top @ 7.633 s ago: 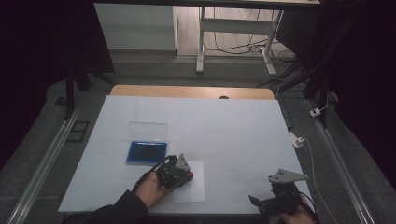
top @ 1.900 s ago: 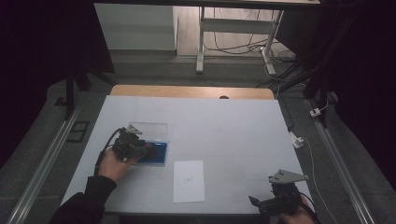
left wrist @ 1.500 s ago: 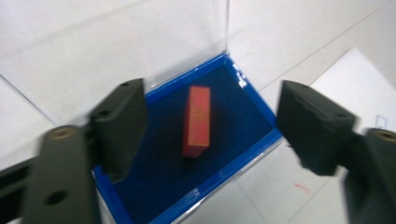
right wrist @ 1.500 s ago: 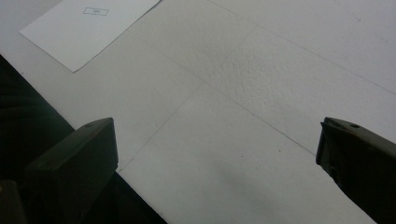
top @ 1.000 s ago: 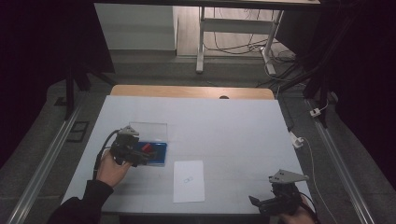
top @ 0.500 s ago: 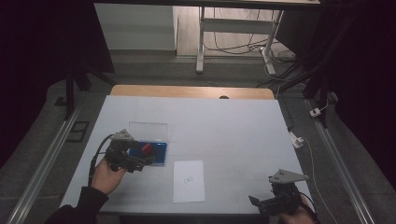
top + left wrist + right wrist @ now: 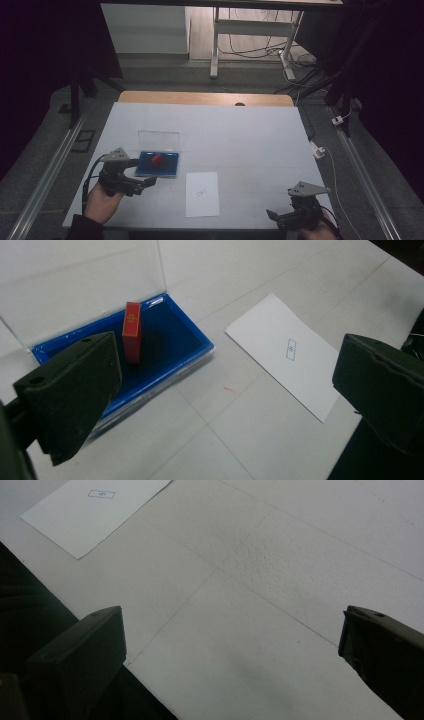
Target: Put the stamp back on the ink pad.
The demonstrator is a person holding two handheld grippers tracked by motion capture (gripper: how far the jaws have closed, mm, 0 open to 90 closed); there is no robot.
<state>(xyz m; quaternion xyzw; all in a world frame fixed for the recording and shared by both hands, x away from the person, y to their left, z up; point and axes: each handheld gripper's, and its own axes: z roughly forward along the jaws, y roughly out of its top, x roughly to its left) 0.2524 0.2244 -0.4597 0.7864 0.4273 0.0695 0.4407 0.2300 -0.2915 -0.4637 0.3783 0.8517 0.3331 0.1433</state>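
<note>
A small red block (image 7: 157, 159) (image 7: 132, 331) stands upright in a blue tray (image 7: 170, 167) (image 7: 172, 347) whose clear lid (image 7: 158, 139) (image 7: 75, 275) is raised behind it. My left gripper (image 7: 145, 183) (image 7: 225, 390) sits open just left of and in front of the tray, with nothing between its jaws. A white sheet of paper (image 7: 202, 193) (image 7: 287, 352) (image 7: 95, 510) bearing a small printed mark lies to the tray's right. My right gripper (image 7: 274, 216) (image 7: 232, 645) rests open and empty at the table's front right corner.
The white table (image 7: 240, 135) has a wooden strip (image 7: 205, 98) along its far edge. Metal rails (image 7: 47, 172) flank both sides. Cables and a plug (image 7: 320, 150) lie off the right edge. Table legs stand on the floor beyond.
My left gripper carried the red block from the paper to the blue tray, set it inside, opened, and drew back toward the front left. The right gripper has stayed put.
</note>
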